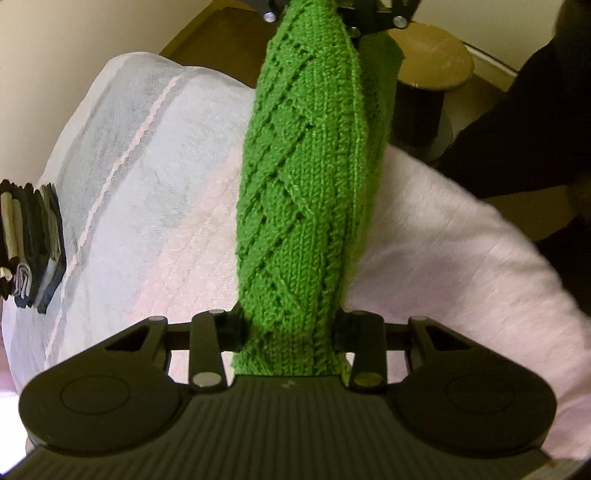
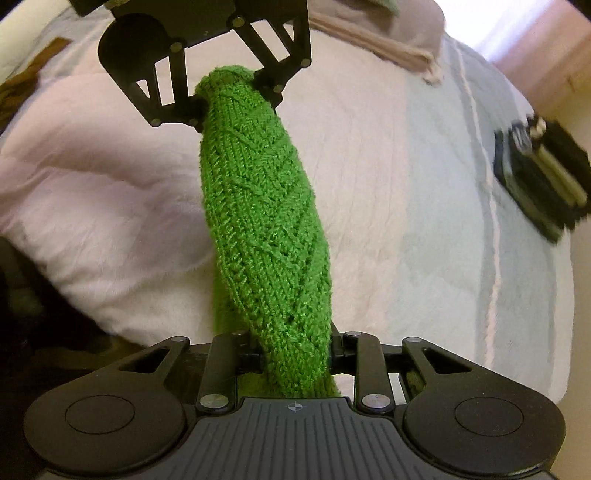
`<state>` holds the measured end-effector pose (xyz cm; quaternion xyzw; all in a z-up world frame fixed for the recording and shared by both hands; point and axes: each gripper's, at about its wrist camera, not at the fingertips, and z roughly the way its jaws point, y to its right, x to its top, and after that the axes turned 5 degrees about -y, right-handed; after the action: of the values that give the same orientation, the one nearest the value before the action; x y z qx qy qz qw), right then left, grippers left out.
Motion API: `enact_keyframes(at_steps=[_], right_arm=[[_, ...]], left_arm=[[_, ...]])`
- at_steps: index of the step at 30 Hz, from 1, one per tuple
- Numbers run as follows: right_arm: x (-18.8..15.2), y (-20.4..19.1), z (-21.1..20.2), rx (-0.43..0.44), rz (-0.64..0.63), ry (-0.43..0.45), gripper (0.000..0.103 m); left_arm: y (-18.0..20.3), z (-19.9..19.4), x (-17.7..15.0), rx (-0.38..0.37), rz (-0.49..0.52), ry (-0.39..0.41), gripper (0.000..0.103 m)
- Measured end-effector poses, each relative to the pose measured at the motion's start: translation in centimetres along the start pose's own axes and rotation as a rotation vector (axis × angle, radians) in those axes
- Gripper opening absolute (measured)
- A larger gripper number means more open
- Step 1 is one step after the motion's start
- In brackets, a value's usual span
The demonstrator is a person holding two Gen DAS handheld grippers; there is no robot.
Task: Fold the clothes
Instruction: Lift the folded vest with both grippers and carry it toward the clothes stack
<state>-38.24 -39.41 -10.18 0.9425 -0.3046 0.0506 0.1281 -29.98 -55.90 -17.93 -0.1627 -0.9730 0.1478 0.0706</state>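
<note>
In the left wrist view, the left gripper (image 1: 291, 332) had its jaws pinched on one end of a green knitted garment (image 1: 306, 177), which ran away from it as a bunched band, off the bed (image 1: 155, 192), to the right gripper (image 1: 332, 18) at the top edge; that one's jaws also looked clamped on the knit, though only partly in frame. A stack of folded dark clothes (image 1: 33, 240) lay on the bed well to the left of the garment, and a round stool (image 1: 428, 55) stood beyond it on the right. In the right wrist view, the right gripper (image 2: 295, 354) squeezed the near end of the green knitted garment (image 2: 266, 221), and the left gripper (image 2: 231, 101) gripped the far end, cloth bulging above its jaws. The band hung between them above the bed (image 2: 388, 184), the folded stack (image 2: 543, 177) well to its right. The knit looked light, soft and stretchy, likely to sag and twist rather than keep a crease; holding it at the end edges or corners, spread apart, would probably serve better than bunched handfuls.
</note>
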Motion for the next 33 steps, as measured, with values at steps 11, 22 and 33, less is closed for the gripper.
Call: enact_keyframes(at_steps=[11,22,33], right_arm=[[-2.4,11.7,-4.7,-0.083,-0.282,0.116,0.023],[-1.2,23.0,-8.3,-0.169,-0.325,0.132,0.023],[-3.4,35.3,-7.3,-0.108,-0.435,0.178,0.023]], left_arm=[[-9.8,-3.4,7.3,0.080,-0.240,-0.097,0.035],[-21.2,-6.5,10.7,0.187,-0.315,-0.060,0.035],[-30.6,-4.6,15.3,0.170,-0.385,-0.099,0.035]])
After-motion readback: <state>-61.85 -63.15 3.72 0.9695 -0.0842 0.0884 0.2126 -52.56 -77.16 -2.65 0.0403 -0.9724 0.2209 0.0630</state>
